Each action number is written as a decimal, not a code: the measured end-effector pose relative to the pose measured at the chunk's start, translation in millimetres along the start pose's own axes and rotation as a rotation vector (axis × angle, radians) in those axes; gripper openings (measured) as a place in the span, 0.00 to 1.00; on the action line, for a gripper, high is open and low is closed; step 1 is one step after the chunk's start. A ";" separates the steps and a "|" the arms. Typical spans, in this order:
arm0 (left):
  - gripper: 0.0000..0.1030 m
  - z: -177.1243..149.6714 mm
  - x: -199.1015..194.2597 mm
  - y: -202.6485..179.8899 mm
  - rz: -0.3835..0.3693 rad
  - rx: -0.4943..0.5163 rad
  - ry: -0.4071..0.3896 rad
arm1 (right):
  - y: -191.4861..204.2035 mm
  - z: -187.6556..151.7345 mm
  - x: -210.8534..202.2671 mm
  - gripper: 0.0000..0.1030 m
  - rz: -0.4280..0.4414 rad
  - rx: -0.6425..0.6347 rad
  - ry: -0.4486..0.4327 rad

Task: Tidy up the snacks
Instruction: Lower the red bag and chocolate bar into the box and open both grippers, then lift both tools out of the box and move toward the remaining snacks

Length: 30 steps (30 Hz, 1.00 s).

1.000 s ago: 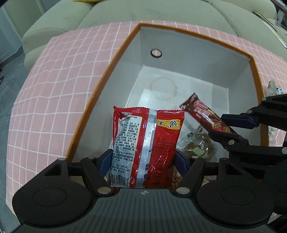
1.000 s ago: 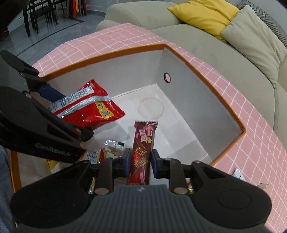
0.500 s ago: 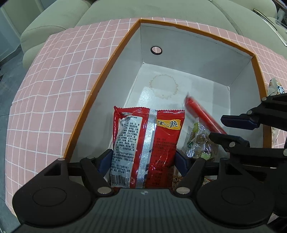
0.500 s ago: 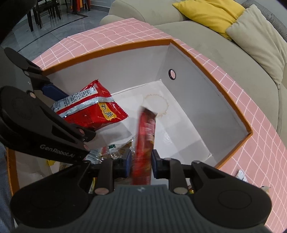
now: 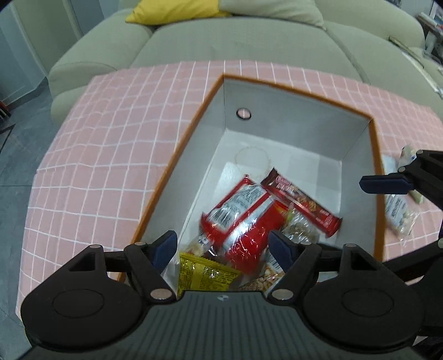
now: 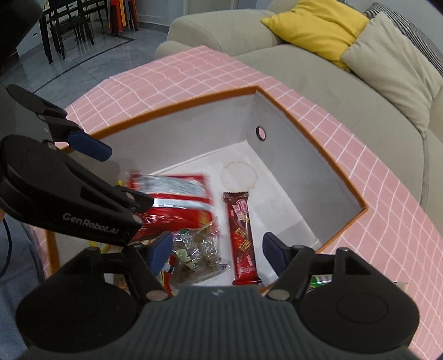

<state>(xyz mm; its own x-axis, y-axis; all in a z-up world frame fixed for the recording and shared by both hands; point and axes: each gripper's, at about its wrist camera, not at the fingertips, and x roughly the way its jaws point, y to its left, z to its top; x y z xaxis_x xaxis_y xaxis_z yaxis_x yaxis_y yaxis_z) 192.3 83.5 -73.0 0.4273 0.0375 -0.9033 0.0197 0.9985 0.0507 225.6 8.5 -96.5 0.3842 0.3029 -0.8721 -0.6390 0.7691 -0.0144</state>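
An orange-rimmed box (image 5: 177, 155) with grey walls stands on the pink checked cloth; it also shows in the right wrist view (image 6: 329, 160). Inside lie a red snack bag (image 5: 241, 221), blurred by motion, a dark red chocolate bar (image 5: 301, 206), a clear packet of nuts (image 5: 300, 231) and a yellow packet (image 5: 205, 275). My left gripper (image 5: 223, 246) is open and empty above the red bag. My right gripper (image 6: 217, 250) is open and empty above the chocolate bar (image 6: 242, 238) and the red bag (image 6: 177, 202).
A clear snack packet (image 5: 398, 211) lies on the cloth right of the box. A green item (image 6: 319, 281) peeks out beside the right gripper. A beige sofa (image 5: 235, 36) with a yellow cushion (image 6: 318, 26) borders the table's far side.
Both grippers have opened. The red bag has dropped from the left gripper and the chocolate bar from the right gripper into the box. Both grippers have pulled back and up.
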 end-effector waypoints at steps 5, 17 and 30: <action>0.85 -2.1 -21.7 -0.6 0.008 -0.028 -0.043 | 1.7 -5.1 -22.1 0.75 0.000 0.009 -0.031; 0.85 -26.2 -64.4 -21.2 0.002 -0.047 -0.125 | 0.7 -37.7 -77.6 0.76 -0.019 0.096 -0.142; 0.85 -60.1 -100.7 -77.6 -0.073 0.009 -0.194 | -15.6 -107.9 -123.2 0.81 -0.085 0.252 -0.249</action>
<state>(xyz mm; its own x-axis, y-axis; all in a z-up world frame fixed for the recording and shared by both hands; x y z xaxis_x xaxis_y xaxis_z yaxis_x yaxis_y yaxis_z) 93.4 4.6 -11.7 0.5907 -0.0438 -0.8057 0.0644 0.9979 -0.0071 116.3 -101.5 -41.6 0.5992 0.3362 -0.7266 -0.4259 0.9023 0.0663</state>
